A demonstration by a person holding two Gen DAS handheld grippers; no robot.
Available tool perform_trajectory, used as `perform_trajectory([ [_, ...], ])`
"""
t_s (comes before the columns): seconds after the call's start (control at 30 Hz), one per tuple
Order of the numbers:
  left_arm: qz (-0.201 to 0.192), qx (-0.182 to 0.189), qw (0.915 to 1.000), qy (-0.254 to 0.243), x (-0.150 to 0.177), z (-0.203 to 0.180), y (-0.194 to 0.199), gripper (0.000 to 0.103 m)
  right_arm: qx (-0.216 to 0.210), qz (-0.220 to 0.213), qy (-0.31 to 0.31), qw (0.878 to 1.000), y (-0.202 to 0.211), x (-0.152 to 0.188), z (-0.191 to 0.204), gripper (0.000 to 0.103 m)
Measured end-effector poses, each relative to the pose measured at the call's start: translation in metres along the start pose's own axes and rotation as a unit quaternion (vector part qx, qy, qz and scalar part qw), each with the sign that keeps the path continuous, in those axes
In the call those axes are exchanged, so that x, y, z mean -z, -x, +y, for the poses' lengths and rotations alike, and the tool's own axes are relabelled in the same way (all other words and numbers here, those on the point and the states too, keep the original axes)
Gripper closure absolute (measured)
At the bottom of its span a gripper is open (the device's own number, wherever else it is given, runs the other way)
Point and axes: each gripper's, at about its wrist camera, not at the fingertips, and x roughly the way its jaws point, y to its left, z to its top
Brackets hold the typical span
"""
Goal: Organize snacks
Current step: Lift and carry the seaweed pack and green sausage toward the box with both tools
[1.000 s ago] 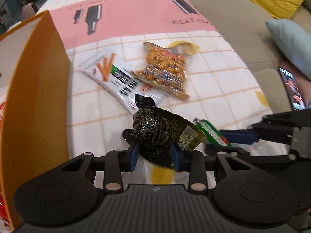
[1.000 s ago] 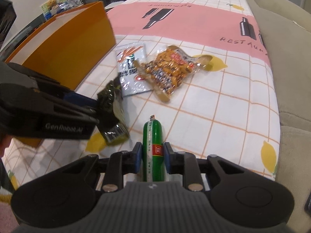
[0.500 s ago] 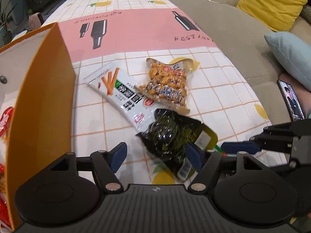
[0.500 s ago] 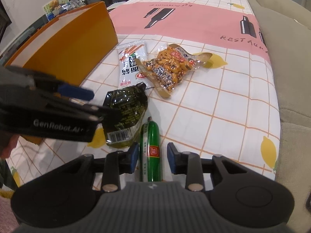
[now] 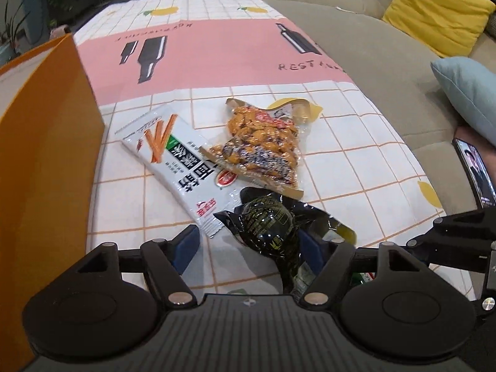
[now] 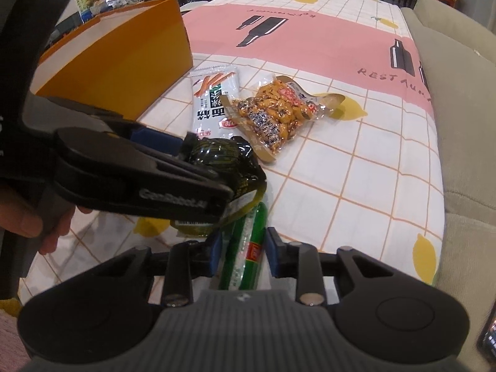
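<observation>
On the checked tablecloth lies a black foil packet. My left gripper straddles it with jaws wide and closing; the left pad stands clear of it. In the right wrist view the left gripper hangs over that packet. My right gripper is closing on a green sausage, pads against its sides. Beyond lie a white stick-snack packet and a clear bag of peanuts. An orange box stands at the left.
A beige sofa runs along the table's right side, with a yellow cushion and a light blue cushion. A lit phone lies at the right edge. A person's hand holds the left gripper.
My left jaws opened wide and let go of the black packet, which now rests on the cloth between them. The right jaws loosened around the sausage, then narrowed again.
</observation>
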Motion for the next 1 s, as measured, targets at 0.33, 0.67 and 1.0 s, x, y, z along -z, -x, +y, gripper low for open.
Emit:
perform_trajectory([
  [0.33,-0.02,-0.002,0.9998,0.009,0.002,0.0,0.008,0.063,0.016,0.012,0.008,1.0,-0.002,-0.003,0.007,0.081],
  [0.67,-0.032,-0.007,0.9991,0.027,0.0,0.005,0.046,0.063,0.027,-0.006,-0.003,1.0,0.01,-0.011,0.011,0.083],
  [1.0,-0.057,0.001,0.9963,0.063,-0.008,0.026,0.101,0.063,0.011,-0.052,-0.03,0.998,0.036,-0.024,0.014,0.084],
])
